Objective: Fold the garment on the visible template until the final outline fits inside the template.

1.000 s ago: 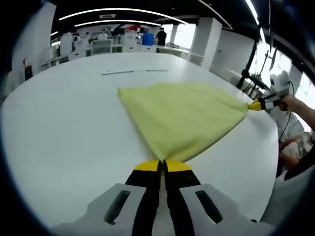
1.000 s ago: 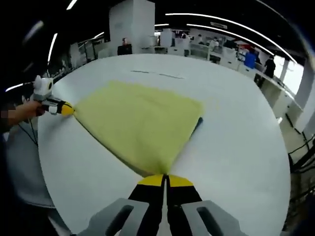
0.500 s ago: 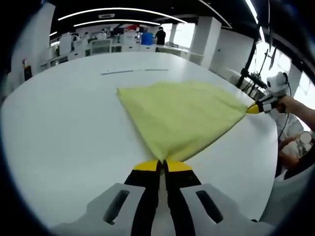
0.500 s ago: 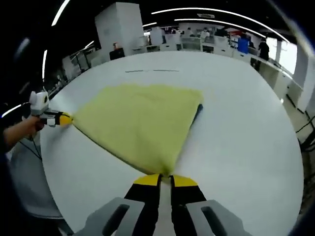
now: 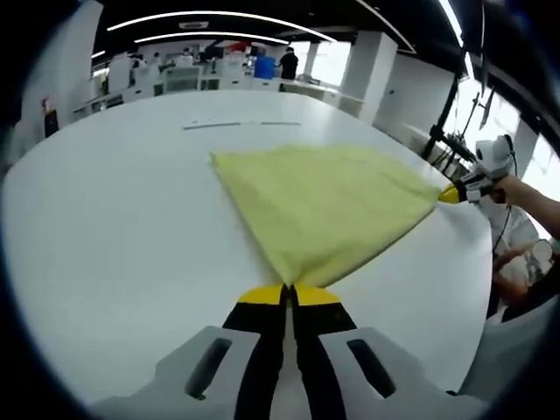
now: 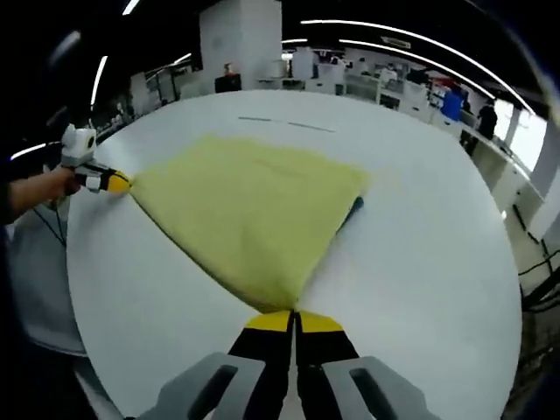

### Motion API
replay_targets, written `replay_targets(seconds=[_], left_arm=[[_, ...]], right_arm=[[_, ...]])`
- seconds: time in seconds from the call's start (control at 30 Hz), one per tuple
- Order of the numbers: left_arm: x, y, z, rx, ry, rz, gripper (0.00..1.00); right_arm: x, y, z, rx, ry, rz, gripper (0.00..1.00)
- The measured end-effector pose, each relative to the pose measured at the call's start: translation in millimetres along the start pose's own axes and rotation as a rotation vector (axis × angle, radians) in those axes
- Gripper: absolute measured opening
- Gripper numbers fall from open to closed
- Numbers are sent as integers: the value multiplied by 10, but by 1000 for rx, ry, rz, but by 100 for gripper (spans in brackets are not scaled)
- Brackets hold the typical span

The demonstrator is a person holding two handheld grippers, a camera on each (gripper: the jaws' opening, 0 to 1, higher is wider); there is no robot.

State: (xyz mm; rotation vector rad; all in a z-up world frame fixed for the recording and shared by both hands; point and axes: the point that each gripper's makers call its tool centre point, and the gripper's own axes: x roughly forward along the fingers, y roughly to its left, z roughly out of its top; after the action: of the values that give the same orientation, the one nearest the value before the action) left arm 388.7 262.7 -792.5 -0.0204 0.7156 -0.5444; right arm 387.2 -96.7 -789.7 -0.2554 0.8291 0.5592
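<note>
Left tool (image 5: 289, 293) fully closed, pinching yellow garment (image 5: 328, 206) corner at 6 o'clock. Right tool (image 6: 293, 317) likewise clamped on its corner above the white surface (image 5: 114, 219).

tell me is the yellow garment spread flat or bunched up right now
Spread flat. The yellow garment lies smooth on the white table, pulled taut between the left gripper and right gripper, each clamped on a corner.

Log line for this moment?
left gripper: shut on garment corner | right gripper: shut on opposite corner | garment: stretched over table
</note>
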Motion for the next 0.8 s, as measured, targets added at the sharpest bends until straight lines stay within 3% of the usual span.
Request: replay_targets(seconds=[0.23, 0.8], left_arm=[[-13, -17, -16, -8, 1, -4, 0], [-119, -107, -132, -43, 24, -11, 0]], right_arm=[[3, 64, -90, -68, 28, 33, 0], [-70, 131, -243, -47, 39, 49, 0]])
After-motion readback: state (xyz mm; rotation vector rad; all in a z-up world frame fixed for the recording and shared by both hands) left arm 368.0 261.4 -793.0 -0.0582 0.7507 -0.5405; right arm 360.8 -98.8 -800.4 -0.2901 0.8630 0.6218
